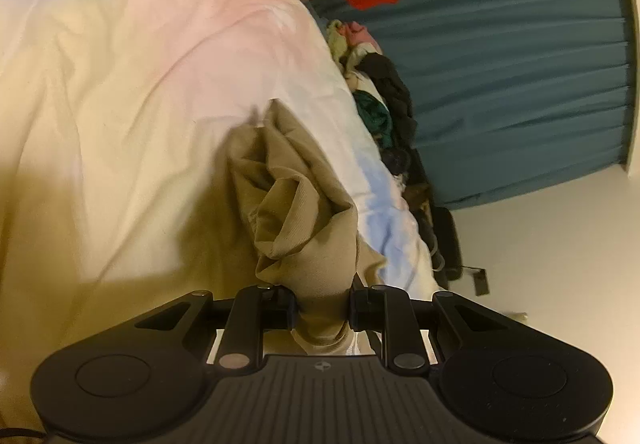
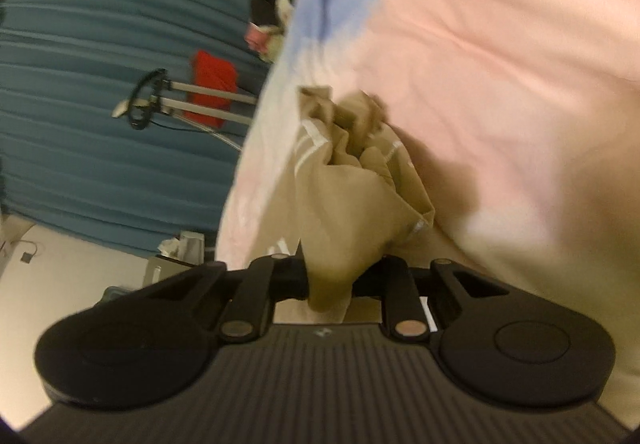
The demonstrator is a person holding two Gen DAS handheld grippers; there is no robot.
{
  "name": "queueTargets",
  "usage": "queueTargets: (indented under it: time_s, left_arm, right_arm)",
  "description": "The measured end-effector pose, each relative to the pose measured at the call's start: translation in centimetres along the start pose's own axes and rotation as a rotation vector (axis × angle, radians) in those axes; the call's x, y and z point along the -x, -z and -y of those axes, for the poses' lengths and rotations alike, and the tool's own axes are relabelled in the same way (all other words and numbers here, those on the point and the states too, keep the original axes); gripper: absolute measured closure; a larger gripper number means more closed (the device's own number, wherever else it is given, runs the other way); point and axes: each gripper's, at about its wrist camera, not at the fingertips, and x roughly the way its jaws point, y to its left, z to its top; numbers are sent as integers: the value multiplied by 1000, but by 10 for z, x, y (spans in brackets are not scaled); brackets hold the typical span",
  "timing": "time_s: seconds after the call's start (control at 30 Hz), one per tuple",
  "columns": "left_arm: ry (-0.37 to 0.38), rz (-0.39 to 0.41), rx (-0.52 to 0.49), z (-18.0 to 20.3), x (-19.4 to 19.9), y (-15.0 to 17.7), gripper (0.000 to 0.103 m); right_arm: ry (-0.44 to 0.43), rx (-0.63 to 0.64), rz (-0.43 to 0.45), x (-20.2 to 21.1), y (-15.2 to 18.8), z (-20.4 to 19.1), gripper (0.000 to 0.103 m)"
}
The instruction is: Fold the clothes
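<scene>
Two grippers, the left gripper (image 1: 322, 308) and the right gripper (image 2: 330, 280), each have their fingers squeezed tight on the crumpled tan cloth garment (image 1: 296, 200), which hangs bunched over the soft pastel bed sheet (image 1: 120, 84).

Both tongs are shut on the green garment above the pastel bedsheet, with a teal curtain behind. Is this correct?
Not quite: the garment is tan, not green. Both wrist views show it. The rest holds: the left tongs and right tongs are shut on it above the pastel bedsheet, with a teal curtain behind.
</scene>
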Motion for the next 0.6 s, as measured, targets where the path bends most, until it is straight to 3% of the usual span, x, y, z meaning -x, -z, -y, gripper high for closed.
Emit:
queueTargets:
  time_s: [0.33,0.5,0.6]
  left_arm:
    - [44,-162,-83,102,-29,8,80]
    - [65,-236,-131,153,-50,12,80]
    - [75,-236,-199,190,-104,16,80]
  right_arm:
    - [-36,96,161,91,-27,-51,85]
    - [-5,55,222,114,-91,-56,85]
    - [44,54,262,110,-150,-61,85]
